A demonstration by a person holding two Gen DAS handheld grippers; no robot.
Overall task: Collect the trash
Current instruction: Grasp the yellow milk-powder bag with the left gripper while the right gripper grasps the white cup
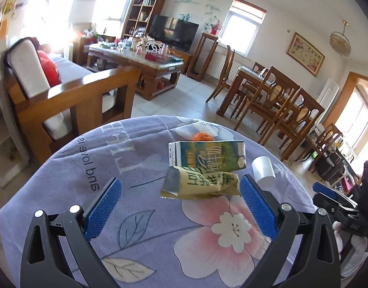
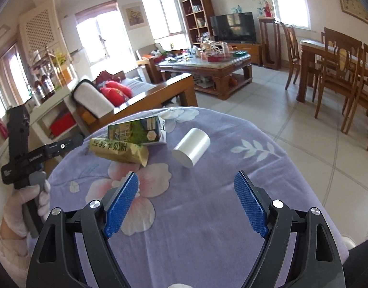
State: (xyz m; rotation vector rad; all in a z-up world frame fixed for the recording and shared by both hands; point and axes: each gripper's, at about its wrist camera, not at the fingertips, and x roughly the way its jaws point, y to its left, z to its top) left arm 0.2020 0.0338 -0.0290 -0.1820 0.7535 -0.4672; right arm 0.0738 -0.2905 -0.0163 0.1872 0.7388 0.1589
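Both hand-held grippers gape wide and empty, left [image 1: 180,200], right [image 2: 186,193]; crumpled wrapper [image 1: 200,183] at 12 o'clock of left, leaning on milk carton [image 1: 208,154], white cup [image 2: 191,147] on its side: a nudge could roll it off tabletop [image 2: 208,216].

Worktop cloth [image 1: 140,218], lilac with flower print: dark lettering "and love is", upside down in the left wrist view. Beside it, large pale capitals, also inverted; "THE" is roughly legible, the rest runs over the cloth's edge.

Green milk carton [image 1: 208,154]: white Chinese characters on the side, too distorted to read with certainty.

Crumpled yellow-green packet [image 1: 203,184]: green Chinese characters, inverted, not read.

Black handheld device [image 2: 37,154] at the right wrist view's left edge: small white label, too blurred.
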